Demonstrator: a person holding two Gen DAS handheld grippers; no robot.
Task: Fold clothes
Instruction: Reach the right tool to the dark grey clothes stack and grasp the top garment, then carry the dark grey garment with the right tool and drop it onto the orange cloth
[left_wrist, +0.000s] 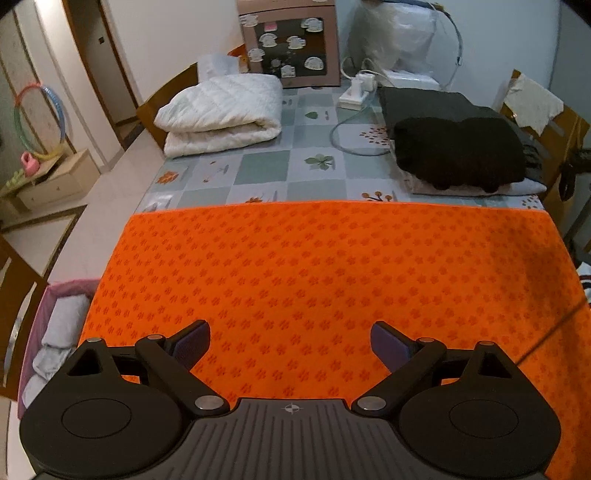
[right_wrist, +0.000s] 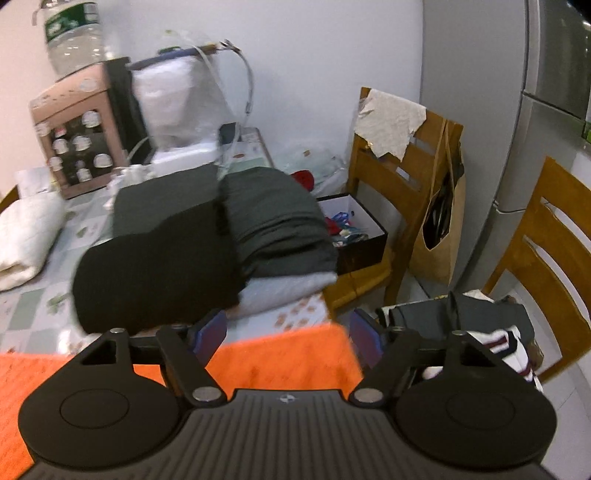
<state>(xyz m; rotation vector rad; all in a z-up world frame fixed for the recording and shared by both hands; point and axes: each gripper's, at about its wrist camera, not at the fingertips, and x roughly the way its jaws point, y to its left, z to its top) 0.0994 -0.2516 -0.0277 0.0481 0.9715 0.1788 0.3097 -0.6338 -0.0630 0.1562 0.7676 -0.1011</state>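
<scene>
While orange mat (left_wrist: 332, 266) lies flat, left tool (left_wrist: 290, 345), right tool (right_wrist: 287, 334) gape, empty.

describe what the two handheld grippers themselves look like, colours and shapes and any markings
Both match. The left gripper and right gripper have matte black bodies with a ribbed central plate bearing a small crosshair mark, two round housings either side, black linkage arms with silver pivot pins, and dark blue-purple finger pads. No hands or sleeves show.

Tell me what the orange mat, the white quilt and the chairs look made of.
Orange mat: likely microfibre or rubbery fabric, matte, embossed flower pattern. White quilt: padded cloth, stitched diamond quilting. Chairs: varnished wood, visible grain and sheen.
</scene>
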